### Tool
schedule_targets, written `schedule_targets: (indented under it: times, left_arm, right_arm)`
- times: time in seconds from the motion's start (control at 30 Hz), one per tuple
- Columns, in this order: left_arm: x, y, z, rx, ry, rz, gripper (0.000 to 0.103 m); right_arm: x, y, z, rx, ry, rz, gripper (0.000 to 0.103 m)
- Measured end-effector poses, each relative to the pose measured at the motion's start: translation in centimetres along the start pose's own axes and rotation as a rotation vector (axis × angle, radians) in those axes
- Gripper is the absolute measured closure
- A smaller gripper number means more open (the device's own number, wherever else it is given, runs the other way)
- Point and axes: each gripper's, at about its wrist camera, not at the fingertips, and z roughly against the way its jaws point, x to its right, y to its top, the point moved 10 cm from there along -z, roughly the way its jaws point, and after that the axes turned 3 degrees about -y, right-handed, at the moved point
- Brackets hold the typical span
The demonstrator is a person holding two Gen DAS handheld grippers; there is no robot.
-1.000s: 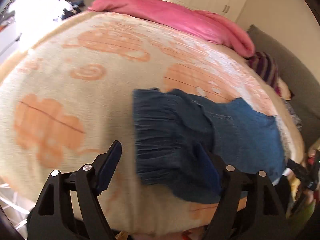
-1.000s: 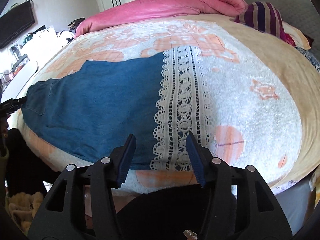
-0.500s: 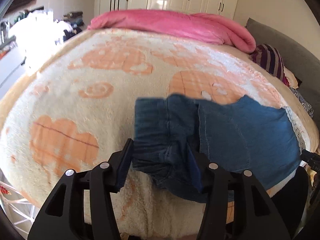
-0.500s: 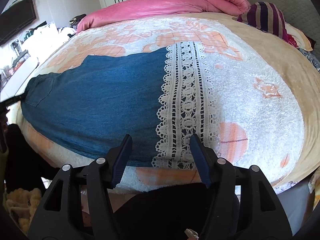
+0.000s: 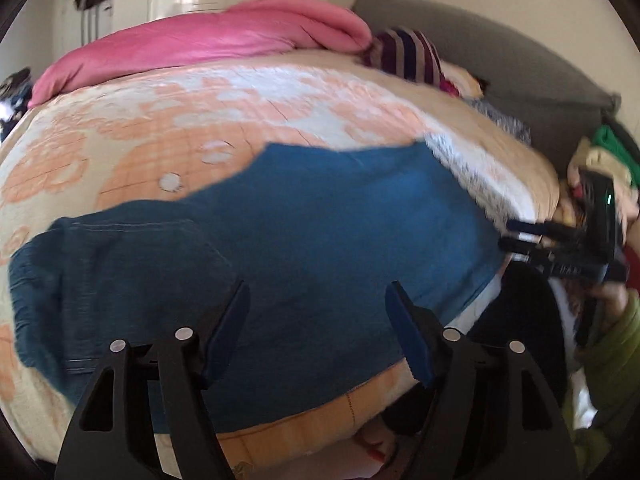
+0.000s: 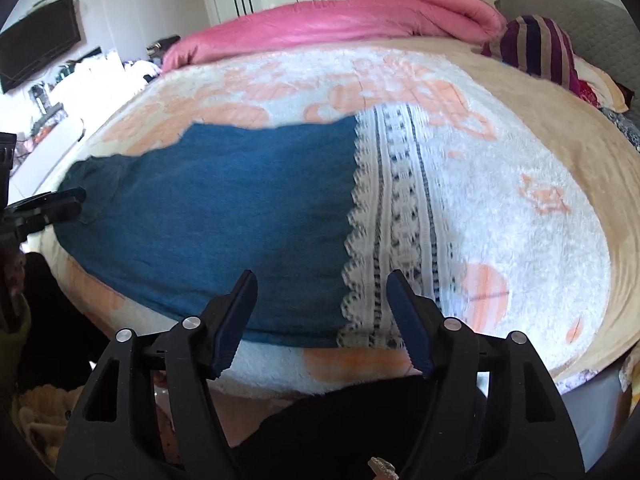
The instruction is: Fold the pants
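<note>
Blue denim pants (image 5: 320, 240) with a white lace hem (image 6: 392, 220) lie flat across the near part of the bed. The waistband end is at the left in the left wrist view (image 5: 60, 280), the lace hem at the right. My left gripper (image 5: 318, 332) is open and empty, above the pants' near edge. My right gripper (image 6: 322, 320) is open and empty, just before the near edge by the lace hem. Each gripper shows in the other's view, the right one (image 5: 520, 236) and the left one (image 6: 60, 200).
The bed has a cream and orange blanket (image 6: 520, 200). A pink duvet (image 6: 340, 20) lies along the far side. A striped pillow (image 6: 536, 48) and a grey headboard (image 5: 500, 60) are at the right. The bed's near edge is right below both grippers.
The left gripper let go of the bunched waistband, opened wider and swung right. The pants now lie spread flat. The right gripper opened a little wider and moved closer.
</note>
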Motion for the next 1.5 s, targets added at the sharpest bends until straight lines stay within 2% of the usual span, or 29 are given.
schedule_targets:
  times: [0.13,0.27,0.37,0.5,0.83,0.97,1.13,1.23,1.3,1.37,1.43,1.5]
  left_arm:
    - [-0.6,-2.4,-2.4,-0.094,0.035,-0.015,0.032]
    - [-0.6,-2.8,-2.5,-0.088,0.035,-0.043,0.032]
    - [-0.9,-2.4,-2.2,-0.08,0.017,-0.015,0.032]
    - [-0.9,-0.7,-1.1,-0.038,-0.026,0.034,0.032]
    - [-2.5,6.3,-1.5,0.012,-0.044,0.104,0.031]
    - [-3.3,8.9,-3.3,0.002,-0.018,0.108,0.031]
    - [-5.5,11.1,-7.3,-0.068,0.048,0.114,0.031]
    - [-6.3,11.9,-9.9,-0.101,0.045,0.113,0.031]
    - [-6.8,12.0,-11.6,-0.133,0.019,0.133,0.043]
    - [-6.9,12.0,-13.0,-0.146,-0.03,0.157,0.044]
    - [-6.7,11.7,-13.7,-0.158,-0.068,0.173,0.05]
    - [-5.8,11.3,-14.2,-0.168,-0.099,0.149,0.078]
  right_arm:
    - [0.6,-0.5,-0.4,-0.004,0.027,-0.04,0.042]
    - [0.2,-0.3,-0.3,-0.004,0.021,-0.031,0.038]
    - [-0.4,0.6,0.4,0.031,0.032,-0.031,0.037]
    - [-1.6,2.2,0.9,0.076,0.046,0.006,0.033]
    - [-3.5,5.8,-1.7,0.065,0.049,0.07,0.026]
    - [-3.7,6.6,-2.6,0.053,0.061,0.058,0.026]
    - [-3.0,5.6,-4.1,0.0,0.066,0.021,0.026]
    - [-2.7,4.9,-4.4,0.006,0.083,0.011,0.026]
    - [-2.7,4.7,-4.2,0.013,0.085,0.011,0.026]
    - [-2.7,4.6,-4.1,0.015,0.092,0.009,0.026]
    - [-2.7,4.4,-4.0,0.019,0.097,0.006,0.026]
    - [-2.7,4.3,-4.1,0.024,0.095,0.008,0.026]
